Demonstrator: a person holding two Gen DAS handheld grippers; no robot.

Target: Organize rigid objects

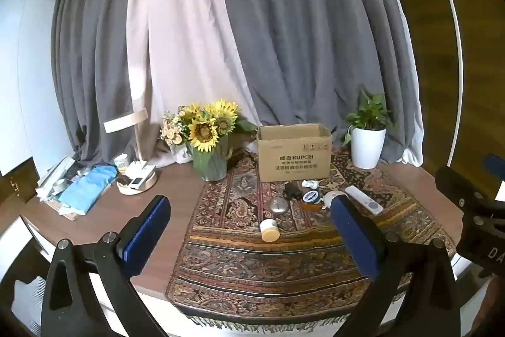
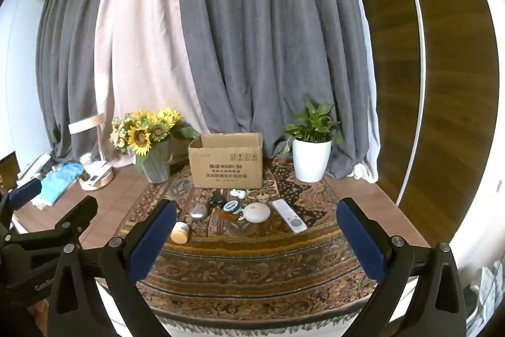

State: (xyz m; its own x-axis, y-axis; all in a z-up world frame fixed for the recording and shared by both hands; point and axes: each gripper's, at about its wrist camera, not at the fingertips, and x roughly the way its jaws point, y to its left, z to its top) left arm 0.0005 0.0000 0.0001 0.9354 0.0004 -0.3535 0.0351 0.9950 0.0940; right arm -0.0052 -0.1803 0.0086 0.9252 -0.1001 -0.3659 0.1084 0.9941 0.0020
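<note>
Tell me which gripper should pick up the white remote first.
Right. In the right wrist view the white remote lies between the open fingers of the right gripper, toward its right side. In the left wrist view the left gripper has the remote beyond its right finger.

Each tool [image 1: 249,229] has black angular arms, silver round screws and blue padded fingers [image 1: 145,231].

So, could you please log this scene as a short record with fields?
container: open brown cardboard box, upright at the back of the patterned runner
loose items: small cream-lidded jar, white remote control, round white puck, grey metal disc
left claw: open, empty
right claw: open, empty
progress: nothing picked up yet
</note>
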